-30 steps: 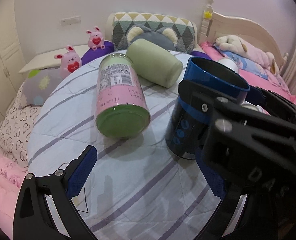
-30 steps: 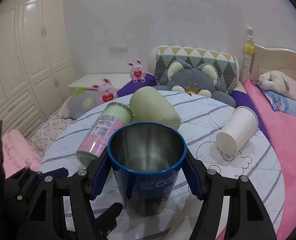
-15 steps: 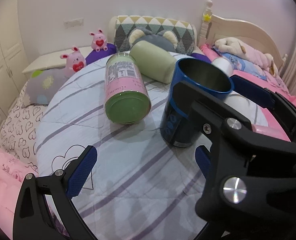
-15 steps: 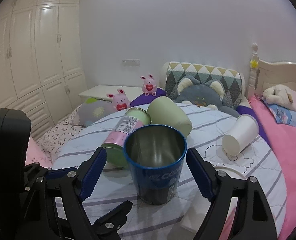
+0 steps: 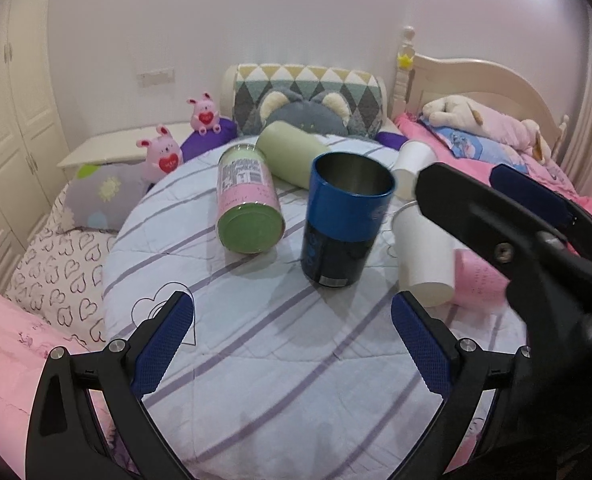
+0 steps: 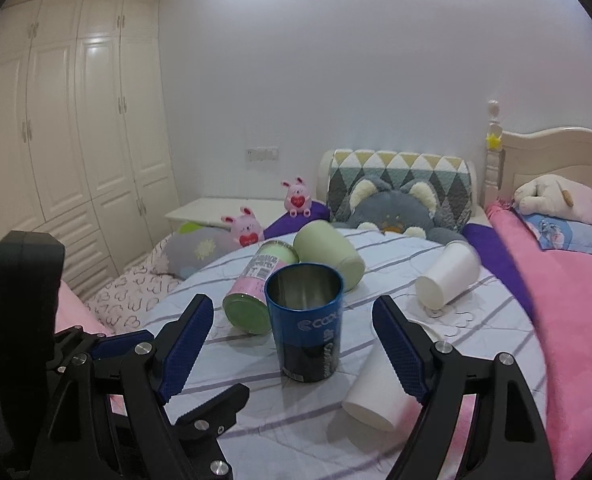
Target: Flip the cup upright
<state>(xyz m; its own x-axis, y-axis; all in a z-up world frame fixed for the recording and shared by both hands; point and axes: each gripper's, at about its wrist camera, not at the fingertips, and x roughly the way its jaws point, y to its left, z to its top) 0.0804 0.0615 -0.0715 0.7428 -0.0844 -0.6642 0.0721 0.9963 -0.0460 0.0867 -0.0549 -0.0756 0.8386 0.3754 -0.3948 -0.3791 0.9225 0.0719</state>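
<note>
Right wrist view: blue cup [image 6: 306, 326] stands upright, mouth up, on the round quilted table [image 6: 476, 332], near its middle; judged, its flip is complete. Right gripper [image 6: 294, 344] is spread wide, one pad on each side of the cup, neither touching, which leaves the cup free to stand alone. Left gripper [image 5: 292, 344] is likewise wide and empty, short of the cup. Just beside the cup lie a pink-labelled green can [image 5: 248, 204] and a green cup [image 5: 288, 152], both on their sides. Two white paper cups [image 6: 448, 278] also lie tipped; these probably await the same treatment.
</note>
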